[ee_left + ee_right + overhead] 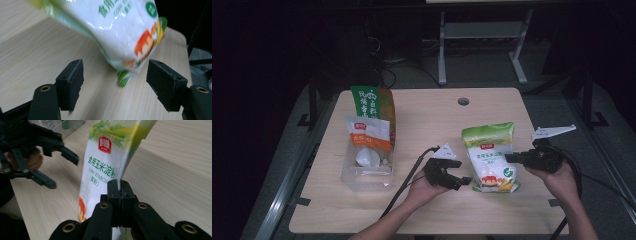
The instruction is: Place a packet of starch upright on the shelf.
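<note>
Dim floor and desk legs ring a pale wooden table [422, 125] in the high view, where a corn starch bag [490, 156] stands at about four o'clock between the left gripper [460, 172], jaws spread and empty, and the right gripper [510, 158], pinched on the bag's edge; a clear bin [365, 172] of packets sits at nine o'clock. From the left gripper view, the bag [120, 27] hangs at twelve o'clock beyond the wide-open jaws, its bottom corner clear of both. From the right gripper view, the jaws are clamped tight on the bag's [105, 165] side seam, the left gripper [51, 157] gaping at ten o'clock.

Starch bag's [120, 32] top cut off
</note>
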A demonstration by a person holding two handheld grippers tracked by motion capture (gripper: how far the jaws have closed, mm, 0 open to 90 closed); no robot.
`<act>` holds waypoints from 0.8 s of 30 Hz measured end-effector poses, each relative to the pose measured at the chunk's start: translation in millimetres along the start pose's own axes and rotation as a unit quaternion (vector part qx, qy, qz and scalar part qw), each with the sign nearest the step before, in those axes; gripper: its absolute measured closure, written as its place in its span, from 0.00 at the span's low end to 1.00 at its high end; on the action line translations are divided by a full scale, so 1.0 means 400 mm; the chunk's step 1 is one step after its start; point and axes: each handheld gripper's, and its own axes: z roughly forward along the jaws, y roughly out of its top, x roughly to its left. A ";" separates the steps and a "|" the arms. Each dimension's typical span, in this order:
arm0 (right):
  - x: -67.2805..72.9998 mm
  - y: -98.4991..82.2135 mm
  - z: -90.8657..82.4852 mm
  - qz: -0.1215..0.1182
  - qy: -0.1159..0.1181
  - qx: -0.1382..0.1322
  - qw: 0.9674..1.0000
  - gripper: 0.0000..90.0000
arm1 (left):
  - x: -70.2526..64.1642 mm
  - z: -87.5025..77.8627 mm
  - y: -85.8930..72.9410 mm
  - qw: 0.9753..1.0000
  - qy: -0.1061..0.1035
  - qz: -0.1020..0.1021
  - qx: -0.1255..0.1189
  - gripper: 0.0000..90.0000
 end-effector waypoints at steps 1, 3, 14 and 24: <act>0.004 0.000 0.000 -0.004 0.002 -0.001 1.000 0.99 | 0.003 0.005 0.005 1.000 -0.007 -0.005 -0.001 0.35; 0.015 0.003 0.003 -0.011 0.014 -0.002 1.000 0.99 | 0.010 0.013 0.013 1.000 -0.021 -0.012 -0.006 0.40; 0.066 0.026 0.025 -0.048 0.027 -0.006 0.998 0.99 | 0.021 -0.018 0.021 1.000 -0.003 -0.017 -0.015 0.90; 0.103 0.066 0.102 -0.078 0.028 -0.002 0.997 0.98 | 0.041 -0.115 0.012 0.998 0.066 0.003 -0.024 0.94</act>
